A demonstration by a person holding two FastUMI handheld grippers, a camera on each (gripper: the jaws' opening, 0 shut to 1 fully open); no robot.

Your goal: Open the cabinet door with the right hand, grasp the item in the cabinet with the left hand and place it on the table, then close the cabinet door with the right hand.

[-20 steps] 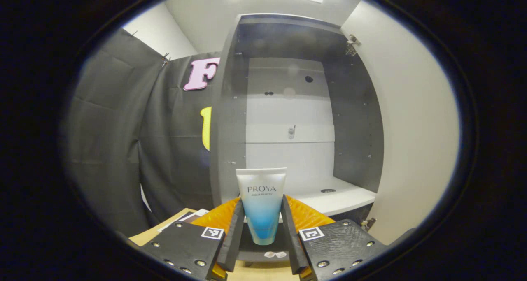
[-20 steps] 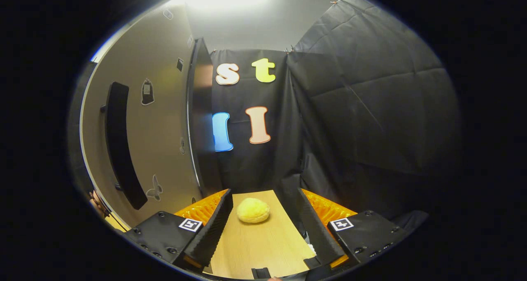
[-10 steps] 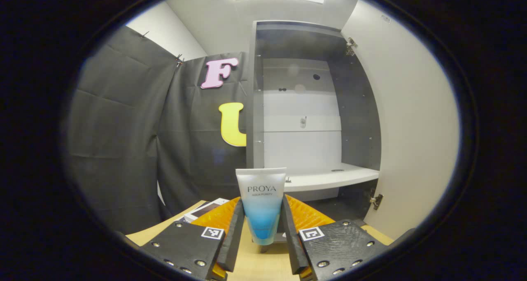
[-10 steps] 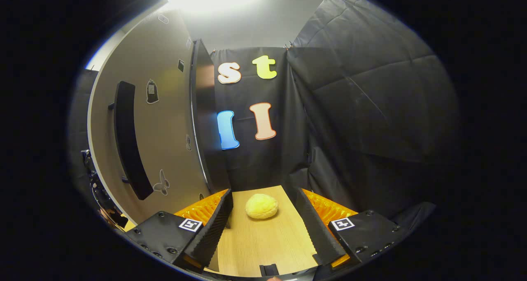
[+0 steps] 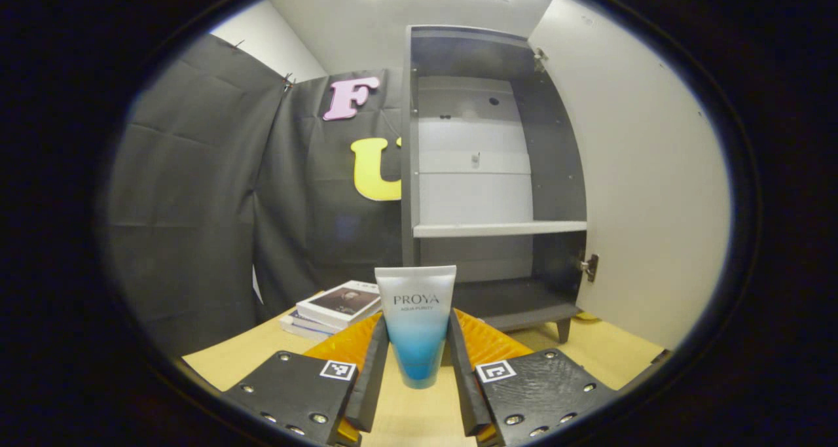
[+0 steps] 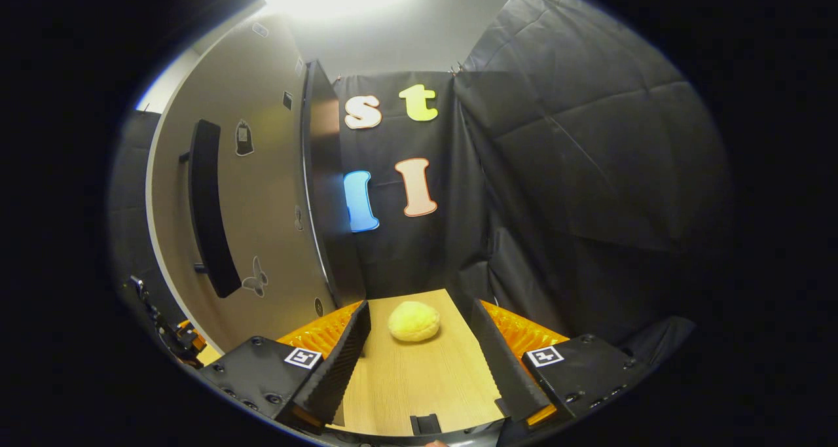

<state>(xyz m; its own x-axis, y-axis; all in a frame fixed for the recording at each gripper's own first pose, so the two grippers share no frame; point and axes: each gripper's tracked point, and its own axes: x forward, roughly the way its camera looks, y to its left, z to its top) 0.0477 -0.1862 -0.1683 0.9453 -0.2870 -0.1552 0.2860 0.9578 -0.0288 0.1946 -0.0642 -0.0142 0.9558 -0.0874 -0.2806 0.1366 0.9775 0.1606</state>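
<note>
The tube (image 5: 417, 322), smooth plastic fading from white to blue, stands upright between the left tongs (image 5: 416, 375), which pinch it from both sides above the pale wooden tabletop (image 5: 589, 355). Behind it the dark grey cabinet (image 5: 556, 172) stands open, with a flat shelf (image 5: 497, 228) inside and its door (image 5: 648, 192) swung wide to the right. A small stack of books (image 5: 330, 306) lies on the tabletop, just left of the cabinet. The right tongs (image 6: 422, 368) are spread apart and hold nothing; beyond them a round, soft-looking yellow bun (image 6: 414, 321) sits on the tabletop. A long dark handle (image 6: 209, 211) runs down the door's matte outer face.
</note>
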